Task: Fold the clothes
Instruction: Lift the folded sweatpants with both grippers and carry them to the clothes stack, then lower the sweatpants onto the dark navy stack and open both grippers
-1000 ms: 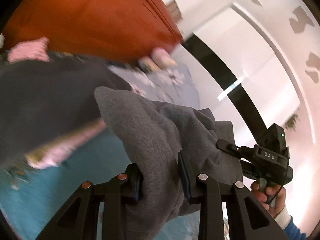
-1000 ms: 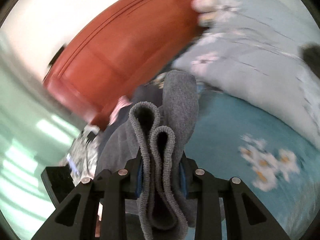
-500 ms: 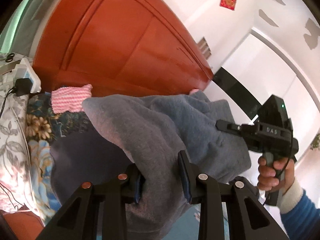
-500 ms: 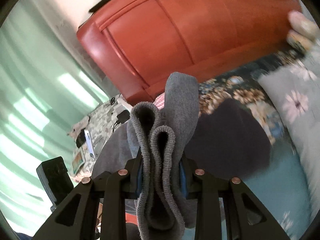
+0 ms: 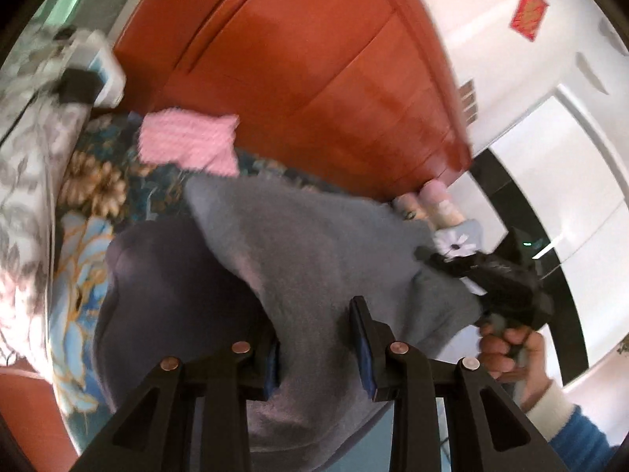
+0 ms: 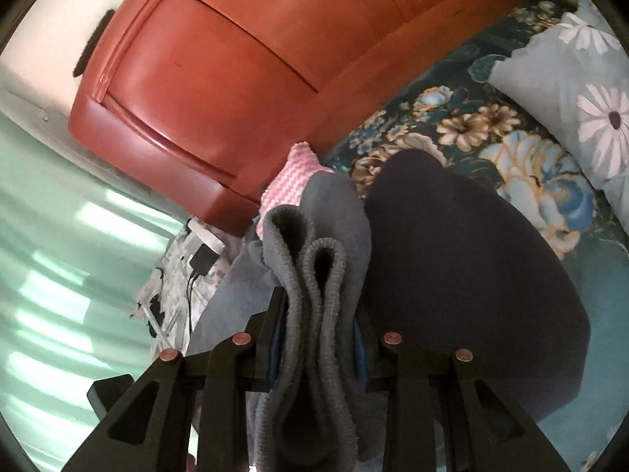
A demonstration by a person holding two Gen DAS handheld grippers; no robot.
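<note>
On the bed, grey garment [image 5: 322, 259] clamped in both grippers, no legible writing

The left gripper [image 5: 316, 344] and the right gripper [image 6: 316, 334] each clamp thick grey fleece fabric [image 5: 326, 259]. A hand [image 5: 511, 348] grips the right gripper's handle, far right.

Left wrist view blurred by motion. Grey garment [image 5: 314, 259] cut off at near edge, hiding part of dark garment [image 5: 173, 299]. Right gripper [image 5: 507, 287] smeared, fingertips not visible behind cloth. Sleeve [image 5: 578, 428] cut at right edge. Bedside items [image 6: 196, 263] too small to tell.
</note>
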